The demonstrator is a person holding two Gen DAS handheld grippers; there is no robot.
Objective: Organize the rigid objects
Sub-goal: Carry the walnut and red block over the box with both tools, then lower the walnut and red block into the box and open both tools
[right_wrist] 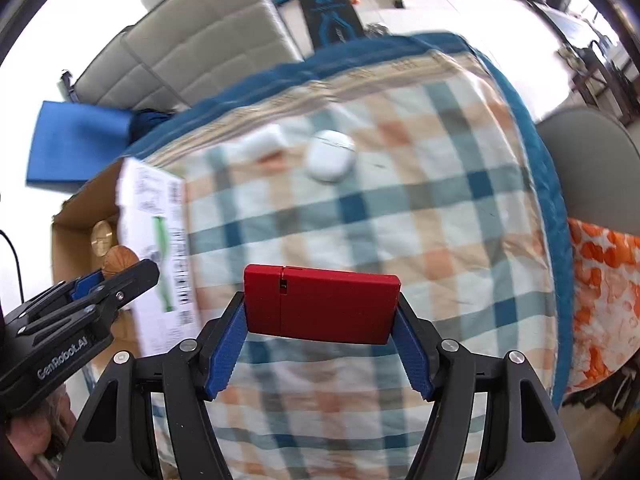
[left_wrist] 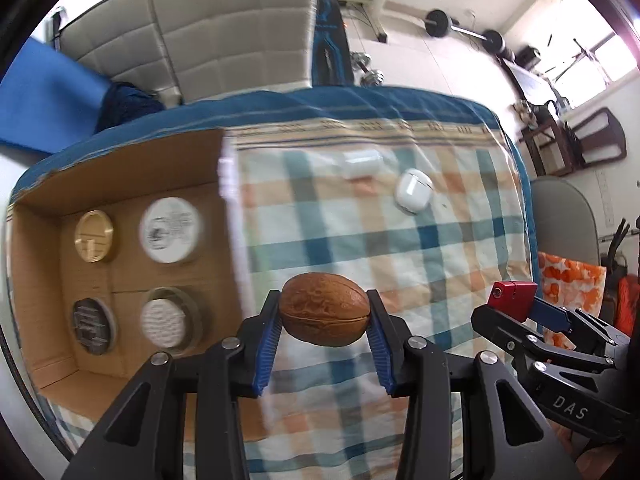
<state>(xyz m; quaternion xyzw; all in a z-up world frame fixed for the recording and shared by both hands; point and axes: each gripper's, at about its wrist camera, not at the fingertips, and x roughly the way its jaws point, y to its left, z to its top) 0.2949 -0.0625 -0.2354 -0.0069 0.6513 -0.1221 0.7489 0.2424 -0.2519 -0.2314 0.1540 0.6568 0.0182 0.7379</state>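
Left hand-held gripper (left_wrist: pixel 325 322): its blue pads are clamping a brown, walnut-shaped object (left_wrist: pixel 325 309) by its two ends, holding it clear above the checked cloth, just right of the cardboard box.
Right hand-held gripper (right_wrist: pixel 322 320): its blue fingers are pressing on the short ends of a flat red case (right_wrist: pixel 322 304), carrying it level above the cloth; in the left wrist view it is showing at the near right (left_wrist: pixel 516 306).
Person: part of a hand (right_wrist: pixel 36 432) is showing at the near left, behind the left tool.
Table (left_wrist: pixel 400 98): a checked cloth (left_wrist: pixel 400 248) in teal, orange and cream is covering it, with a blue border running along the far and right edges.
Cardboard box (left_wrist: pixel 44 320): it is sitting open on the left side of the table, a white label covering its right outer wall.
Box contents: four round items are lying in two rows, a dark disc (left_wrist: pixel 91 326) near left, a pale textured tin (left_wrist: pixel 167 322) near right, a gold lid (left_wrist: pixel 95 236) far left, a white printed tin (left_wrist: pixel 171 229) far right.
Far cloth: a white oval earbud-style case (left_wrist: pixel 414 191) is lying beyond the middle, and a white cylinder (left_wrist: pixel 362 163), blurred, is lying on its side just left of and beyond it.
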